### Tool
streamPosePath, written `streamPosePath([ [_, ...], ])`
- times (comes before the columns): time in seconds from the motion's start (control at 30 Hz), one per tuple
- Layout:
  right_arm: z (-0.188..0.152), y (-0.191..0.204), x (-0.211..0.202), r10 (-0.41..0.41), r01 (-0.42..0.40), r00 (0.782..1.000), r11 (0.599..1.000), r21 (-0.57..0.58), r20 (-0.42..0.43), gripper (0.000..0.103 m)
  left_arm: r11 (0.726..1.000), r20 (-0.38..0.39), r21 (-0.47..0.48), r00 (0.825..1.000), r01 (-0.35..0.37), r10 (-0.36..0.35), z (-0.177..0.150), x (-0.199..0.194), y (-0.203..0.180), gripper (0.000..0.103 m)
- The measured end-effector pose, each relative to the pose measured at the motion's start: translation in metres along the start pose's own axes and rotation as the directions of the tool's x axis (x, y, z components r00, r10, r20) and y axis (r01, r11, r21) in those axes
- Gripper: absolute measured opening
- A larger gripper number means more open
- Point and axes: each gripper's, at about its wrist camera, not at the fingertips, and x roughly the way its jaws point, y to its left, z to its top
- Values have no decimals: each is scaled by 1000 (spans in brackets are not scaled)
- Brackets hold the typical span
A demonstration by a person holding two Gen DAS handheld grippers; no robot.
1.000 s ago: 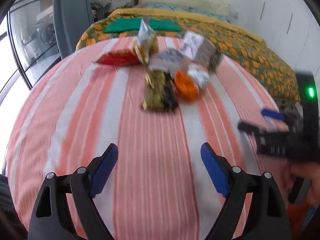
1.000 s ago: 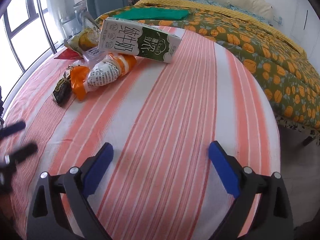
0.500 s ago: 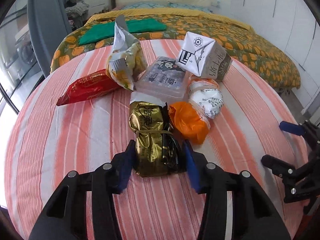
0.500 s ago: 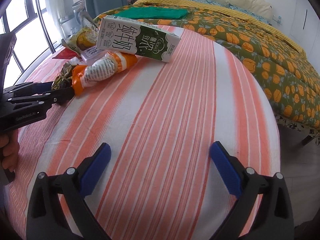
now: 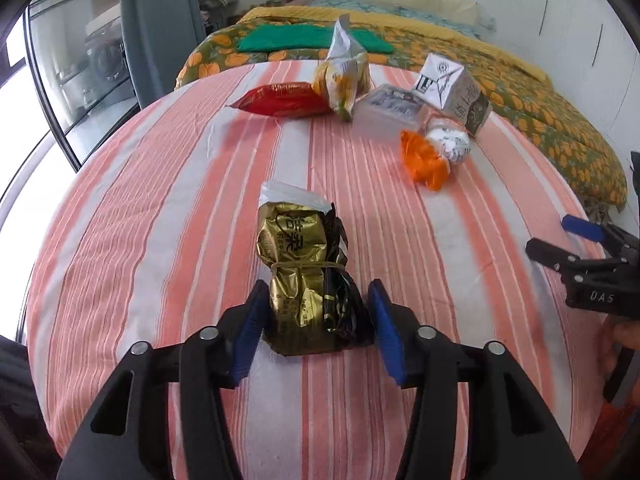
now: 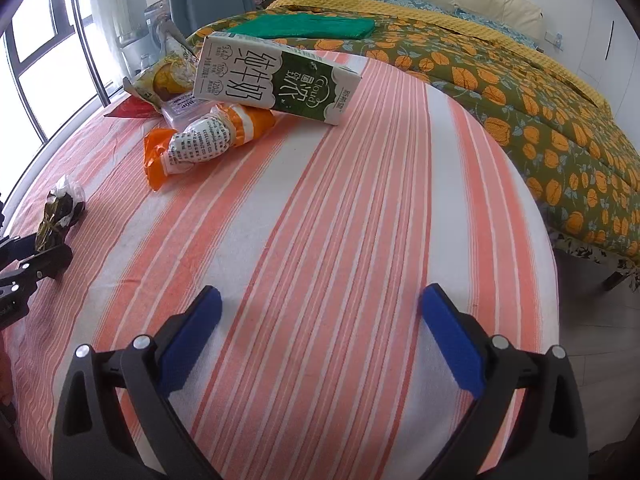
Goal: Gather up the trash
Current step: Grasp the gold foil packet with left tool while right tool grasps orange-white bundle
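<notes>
Left wrist view: left hand-held gripper (image 5: pixel 316 330) has the gold wrapper (image 5: pixel 306 280) between its blue pads (image 5: pixel 250 334), jaws opening right now; can't tell if the pads are actually pressing on it
Gold wrapper: crumpled foil pack with a band round its middle, lying on the near part of the striped surface (image 5: pixel 160 208), well apart from the rest of the trash
Far pile: red packet (image 5: pixel 280 100), yellow snack bag (image 5: pixel 342 76), clear plastic box (image 5: pixel 390 110), milk carton (image 5: pixel 454 92), orange-and-white wrapper (image 5: pixel 434 152), all bunched together at the far side
Right wrist view: right hand-held gripper (image 6: pixel 320 330) is wide open, nothing between its pads, just bare stripes under it
Milk carton again: lying on its side, far left in the right wrist view, propped on the orange-and-white wrapper
Background: bed (image 6: pixel 540 120) with orange-patterned cover beyond the surface, green cloth (image 6: pixel 304 26) on it
</notes>
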Motion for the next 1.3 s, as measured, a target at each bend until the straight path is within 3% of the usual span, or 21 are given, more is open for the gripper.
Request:
streamPosePath([
  [0.07,1,0,0,-3,3,1000,1000,-1,0,96,1000,21,7,1000,-16,16,1,0,-1,71],
  [0.13,1,-1,1,-1,1,1000,1000,1,0,96,999,11,3,999,-42,42,1,7,0,73],
  [0.27,3,0,-2,17,-17,1000,1000,9,6,96,1000,5,-1,1000,-27,27,1,10,2,80],
  [0.37,17,6,-5,132,-135,990,989,59,46,93,999,0,11,999,-37,37,1,11,0,83],
  [0.47,43,19,2,244,-249,968,961,117,52,84,999,-1,8,999,-32,32,1,12,0,83],
  [0.53,62,29,15,287,-289,957,944,161,40,68,999,-1,9,999,-33,33,2,12,-1,83],
  [0.7,84,31,44,299,-302,952,895,329,59,64,1000,-2,8,1000,-27,27,2,13,0,84],
  [0.73,86,29,48,299,-300,953,886,353,60,60,1000,-3,8,1000,-26,26,2,13,-1,84],
  [0.77,87,29,48,287,-292,956,888,356,66,49,1000,-4,8,1000,-24,24,3,13,-1,85],
  [0.83,89,27,47,299,-303,952,889,342,66,48,1000,-5,8,1000,-20,20,3,14,-1,86],
  [0.97,81,21,31,315,-316,948,915,252,43,47,1000,-8,14,1000,-17,17,4,15,-3,88],
  [1.07,71,13,12,323,-314,946,937,156,-40,47,1000,-8,15,1000,-19,19,4,15,-4,88],
  [1.13,64,11,-8,260,-259,962,966,28,-83,47,1000,-8,16,1000,-21,22,4,16,-5,88],
  [1.2,54,17,-23,126,-139,987,980,-143,-96,47,1000,-9,17,1000,-23,23,4,16,-5,88],
  [1.23,46,25,-29,54,-74,995,969,-236,-90,47,1000,-9,18,1000,-25,25,4,16,-5,88],
  [1.3,30,39,-32,5,-34,996,941,-336,-85,47,1000,-9,18,1000,-25,25,5,16,-5,88],
])
